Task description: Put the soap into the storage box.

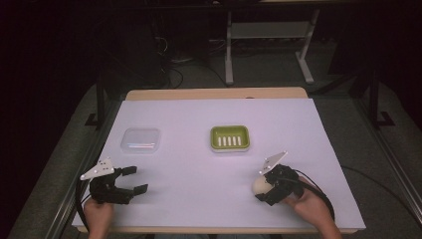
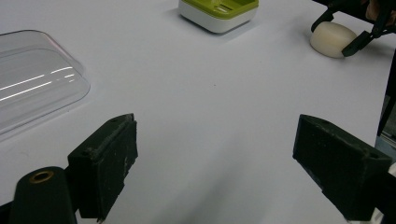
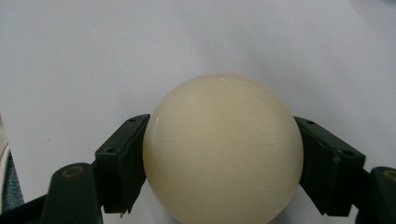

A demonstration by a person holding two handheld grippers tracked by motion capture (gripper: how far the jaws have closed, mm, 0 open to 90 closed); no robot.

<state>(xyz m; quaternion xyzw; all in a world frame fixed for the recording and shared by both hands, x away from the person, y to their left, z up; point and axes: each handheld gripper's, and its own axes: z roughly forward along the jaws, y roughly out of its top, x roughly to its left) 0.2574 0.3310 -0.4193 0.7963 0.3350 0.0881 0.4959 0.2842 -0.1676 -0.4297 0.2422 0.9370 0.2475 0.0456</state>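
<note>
Your right gripper point(image 1: 264, 185), low at the white table's point(image 1: 199, 164) near right, has its 2 jaws clamped on the rounded cream soap bar point(image 3: 223, 149); whether the bar touches the table is unclear. Your left gripper point(image 1: 135, 179), held level at near left, has its jaws wide apart, gripping nothing. The clear plastic lid point(image 1: 141, 140) lies just beyond it, the green slotted soap dish point(image 1: 229, 137) farther centre.

The high view is looking forward and down over the white table point(image 1: 199, 164). The left gripper view is riding low, facing across the table toward the green soap dish point(image 2: 218, 13) and the cream soap bar point(image 2: 332, 39) — both also appearing from above. The right gripper view is sitting very near that soap bar point(image 3: 223, 149) — pressed close, facing the table sheet.
</note>
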